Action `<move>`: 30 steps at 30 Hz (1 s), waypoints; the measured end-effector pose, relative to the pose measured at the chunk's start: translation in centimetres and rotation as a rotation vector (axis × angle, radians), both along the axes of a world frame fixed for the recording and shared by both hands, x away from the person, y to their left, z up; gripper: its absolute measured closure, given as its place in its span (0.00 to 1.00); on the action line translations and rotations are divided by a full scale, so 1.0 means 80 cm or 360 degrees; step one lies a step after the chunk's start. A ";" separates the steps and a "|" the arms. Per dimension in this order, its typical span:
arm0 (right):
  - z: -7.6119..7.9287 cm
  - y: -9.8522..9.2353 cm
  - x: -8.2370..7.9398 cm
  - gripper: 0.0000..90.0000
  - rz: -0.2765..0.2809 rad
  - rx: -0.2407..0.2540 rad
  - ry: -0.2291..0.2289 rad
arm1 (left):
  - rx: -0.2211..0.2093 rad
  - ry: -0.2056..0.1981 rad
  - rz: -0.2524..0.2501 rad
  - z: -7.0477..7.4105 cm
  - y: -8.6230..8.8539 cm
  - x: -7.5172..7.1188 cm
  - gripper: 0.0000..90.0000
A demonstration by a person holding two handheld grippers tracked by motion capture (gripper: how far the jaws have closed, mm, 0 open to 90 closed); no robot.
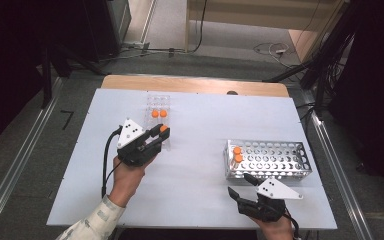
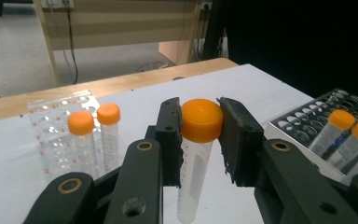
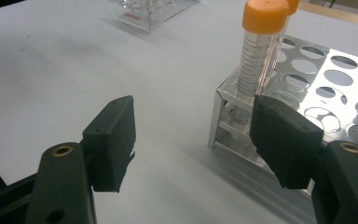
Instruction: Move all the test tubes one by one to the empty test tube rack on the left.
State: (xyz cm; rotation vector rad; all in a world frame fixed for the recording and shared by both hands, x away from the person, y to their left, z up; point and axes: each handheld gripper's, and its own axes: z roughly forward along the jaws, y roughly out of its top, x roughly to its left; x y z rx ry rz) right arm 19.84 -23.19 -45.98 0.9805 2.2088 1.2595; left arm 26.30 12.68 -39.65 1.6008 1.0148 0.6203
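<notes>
Holding one orange-capped clear plastic tube pinched in my left gripper, right gripper spread empty; two tubes already in the perforated metal rack, two left in the clear acrylic rack.

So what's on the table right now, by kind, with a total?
Orange-capped tubes: 5 (2 in the clear rack, 2 in the metal rack, 1 in the left gripper)
Clear rack: 1
Metal rack: 1
Total: 7
</notes>
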 end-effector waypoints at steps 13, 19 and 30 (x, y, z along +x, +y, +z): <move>0.000 0.000 -0.001 0.33 0.0001 0.0005 -0.0008 | 0.0020 -0.0032 0.0108 0.020 0.004 0.030 0.78; 0.000 0.001 -0.002 0.33 0.0004 0.0000 -0.0009 | 0.0035 -0.0036 0.0164 0.022 0.006 0.045 0.78; 0.000 0.002 -0.003 0.33 0.0007 0.0002 -0.0009 | 0.0087 -0.0035 0.0205 0.016 0.003 0.061 0.78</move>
